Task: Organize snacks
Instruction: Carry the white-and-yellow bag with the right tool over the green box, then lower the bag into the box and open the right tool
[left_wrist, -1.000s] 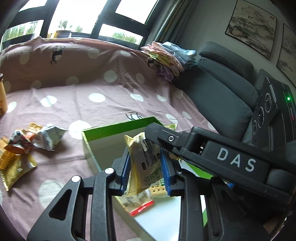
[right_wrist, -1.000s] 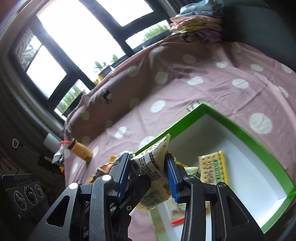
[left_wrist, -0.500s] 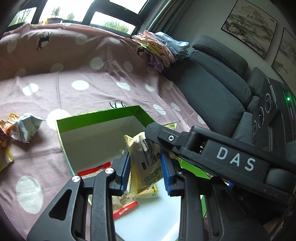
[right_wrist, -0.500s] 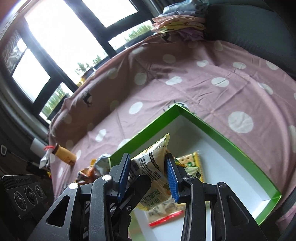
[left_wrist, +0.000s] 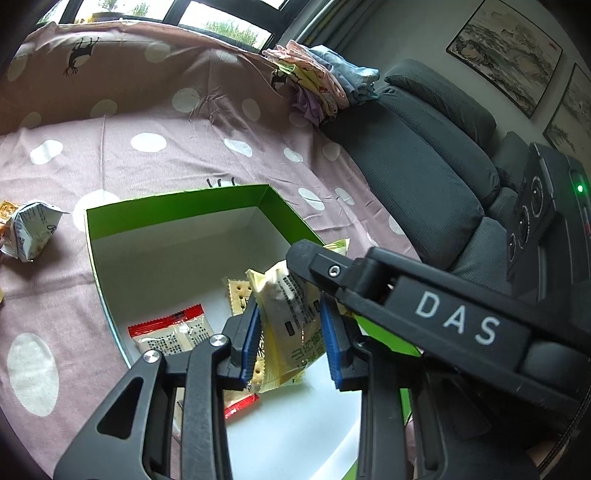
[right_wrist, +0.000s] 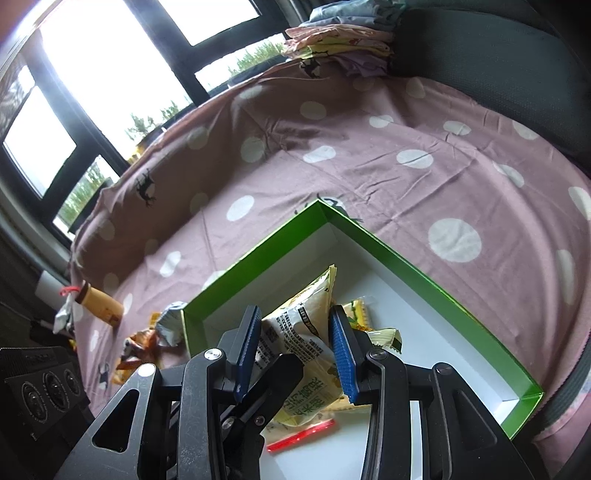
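Blue-padded left gripper (left_wrist: 291, 341) and right gripper (right_wrist: 295, 349) both clamp one pale yellow snack packet (left_wrist: 291, 325), each from its own side, above the white floor of the green-walled box (left_wrist: 177, 206). Right gripper's black body crosses the left view at 3 o'clock, hiding the box's near wall. Under the packet: a cracker pack (left_wrist: 236, 291) at 11 o'clock, a red-edged packet (left_wrist: 170, 330) at 9. Outside the box at 9 o'clock, a crumpled silver wrapper (left_wrist: 29, 230) on the dotted pink cloth (left_wrist: 147, 155); folded clothes (left_wrist: 321, 81) at 12. Compared with a second ago, the packet sits lower, over mid-box rather than at its rim; grip unchanged.
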